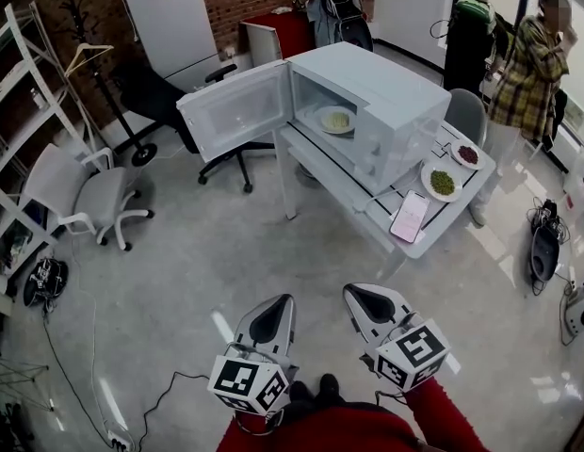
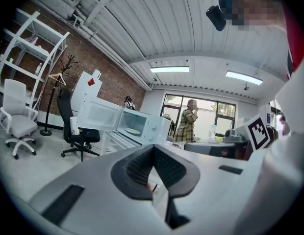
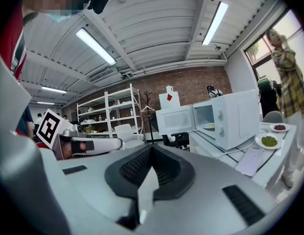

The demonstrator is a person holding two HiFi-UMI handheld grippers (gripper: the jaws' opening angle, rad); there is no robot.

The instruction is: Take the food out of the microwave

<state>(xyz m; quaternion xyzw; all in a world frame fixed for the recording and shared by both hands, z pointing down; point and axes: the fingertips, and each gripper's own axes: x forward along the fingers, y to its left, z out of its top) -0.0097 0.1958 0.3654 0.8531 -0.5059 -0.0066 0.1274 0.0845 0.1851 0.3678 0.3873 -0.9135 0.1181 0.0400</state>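
Observation:
The white microwave (image 1: 381, 111) stands on a white table (image 1: 433, 238) far ahead, its door (image 1: 237, 111) swung open to the left. Inside lies a plate of pale food (image 1: 335, 119); the same plate shows small in the left gripper view (image 2: 133, 131) and in the right gripper view (image 3: 210, 127). My left gripper (image 1: 281, 301) and right gripper (image 1: 358, 295) are held side by side close to my body, well short of the table. Both are shut with nothing between the pads, as the left gripper (image 2: 153, 151) and right gripper (image 3: 152, 151) views confirm.
On the table right of the microwave lie a plate of green food (image 1: 443, 183), a plate of red food (image 1: 468, 154) and a phone (image 1: 410, 216). A person in a plaid shirt (image 1: 527, 73) stands beyond. A black office chair (image 1: 160, 102), white chair (image 1: 94, 196) and floor cables (image 1: 85, 365) are at left.

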